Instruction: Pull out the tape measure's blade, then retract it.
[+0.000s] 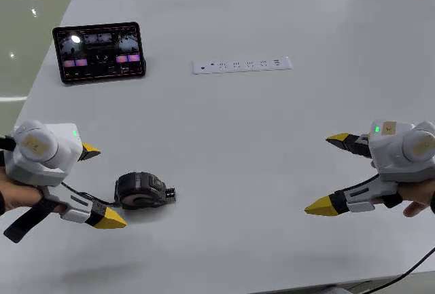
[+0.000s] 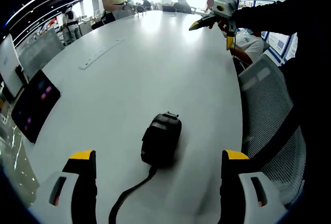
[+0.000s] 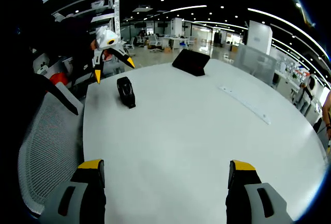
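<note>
Black tape measure lies on the white bench, front left, in line with the left gripper, jaws wide, not gripping it. Dark rounded casing, short stub at one end; markings too small to read. Right gripper wide, holding nothing, well apart. Tablet screen text illegible.

Office: conference table, mesh chair
</note>
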`<state>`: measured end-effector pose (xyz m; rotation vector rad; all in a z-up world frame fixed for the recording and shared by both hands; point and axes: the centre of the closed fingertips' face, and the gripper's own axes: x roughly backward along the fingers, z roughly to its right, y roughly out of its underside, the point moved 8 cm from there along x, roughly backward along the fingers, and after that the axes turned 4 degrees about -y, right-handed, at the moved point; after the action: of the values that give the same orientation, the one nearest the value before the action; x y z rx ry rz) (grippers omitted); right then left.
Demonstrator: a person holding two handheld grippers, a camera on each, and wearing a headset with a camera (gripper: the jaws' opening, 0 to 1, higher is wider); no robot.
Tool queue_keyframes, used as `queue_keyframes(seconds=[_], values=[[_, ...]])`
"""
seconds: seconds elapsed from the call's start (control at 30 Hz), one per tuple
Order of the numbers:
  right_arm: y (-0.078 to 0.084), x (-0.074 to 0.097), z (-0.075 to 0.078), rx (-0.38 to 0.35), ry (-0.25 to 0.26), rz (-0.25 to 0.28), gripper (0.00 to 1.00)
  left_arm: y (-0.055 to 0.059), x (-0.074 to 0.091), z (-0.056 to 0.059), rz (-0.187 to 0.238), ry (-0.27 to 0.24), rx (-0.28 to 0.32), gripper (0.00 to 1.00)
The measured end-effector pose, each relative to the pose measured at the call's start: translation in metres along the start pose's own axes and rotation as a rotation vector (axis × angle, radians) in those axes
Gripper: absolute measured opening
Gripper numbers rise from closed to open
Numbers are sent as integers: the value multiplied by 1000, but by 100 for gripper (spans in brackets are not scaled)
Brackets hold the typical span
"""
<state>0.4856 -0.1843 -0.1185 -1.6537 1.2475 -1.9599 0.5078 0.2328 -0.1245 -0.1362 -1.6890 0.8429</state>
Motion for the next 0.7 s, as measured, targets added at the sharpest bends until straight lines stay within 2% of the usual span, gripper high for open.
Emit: queue_keyframes(seconds=[0.17,0.43,0.53,0.7], values=[[-7,-14,0,12,-21,-1,99,-4,-12,0,-32,26,-28,99],[-16,-37,-3,33,-49,0,99,-12,-23,2,-58,57,-73,96],[-17,-47,0,42,-64,2,98,-14,-27,4,-70,62,-97,93],[-28,-62,-5,51,-85,15,98,-14,-36,8,-103,78,-140,82]])
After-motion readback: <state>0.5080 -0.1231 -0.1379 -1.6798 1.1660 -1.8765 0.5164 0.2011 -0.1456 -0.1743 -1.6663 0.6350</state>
